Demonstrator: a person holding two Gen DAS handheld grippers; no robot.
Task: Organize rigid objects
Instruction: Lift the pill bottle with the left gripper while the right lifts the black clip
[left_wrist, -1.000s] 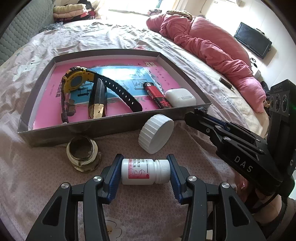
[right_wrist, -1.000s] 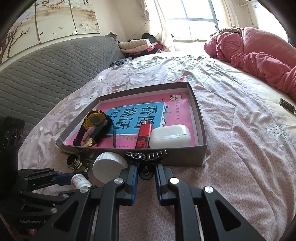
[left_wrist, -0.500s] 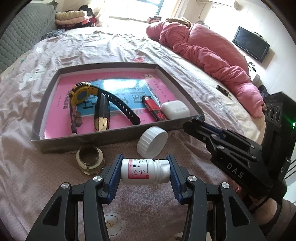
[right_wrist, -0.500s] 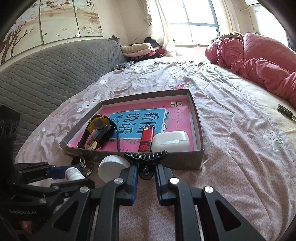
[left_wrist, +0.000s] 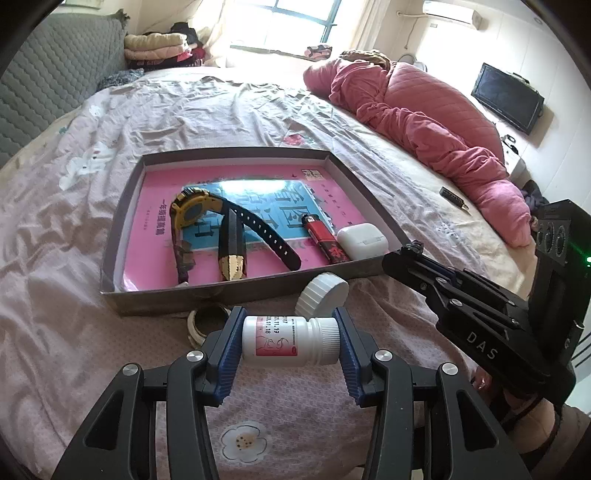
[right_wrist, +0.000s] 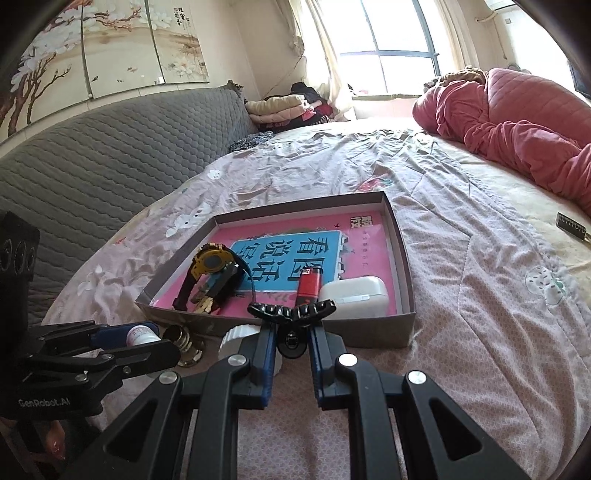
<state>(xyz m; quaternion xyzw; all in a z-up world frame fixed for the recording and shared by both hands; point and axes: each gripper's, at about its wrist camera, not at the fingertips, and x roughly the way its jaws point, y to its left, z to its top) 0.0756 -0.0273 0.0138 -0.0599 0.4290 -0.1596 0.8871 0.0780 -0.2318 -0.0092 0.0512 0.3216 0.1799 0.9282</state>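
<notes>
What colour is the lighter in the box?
The lighter is red with a black top, clearest in the left wrist view.

Small white pill bottle (right_wrist: 142, 334): in the right wrist view only its capped end shows, the rest behind the left tongs (right_wrist: 110, 341). Its label print is too small to read in the left wrist view.

Ribbed white round lid (right_wrist: 238, 334): mostly hidden behind the right tongs' fingers (right_wrist: 264, 354).

Brass-coloured metal ring (left_wrist: 203, 321): near side covered by the left tongs' finger.

Black hair claw clip (right_wrist: 291, 310): its lower part sits between the fingers, hard to make out.

Small dark flat object on the bed (right_wrist: 570, 224): cut by the frame edge, unidentifiable.
</notes>
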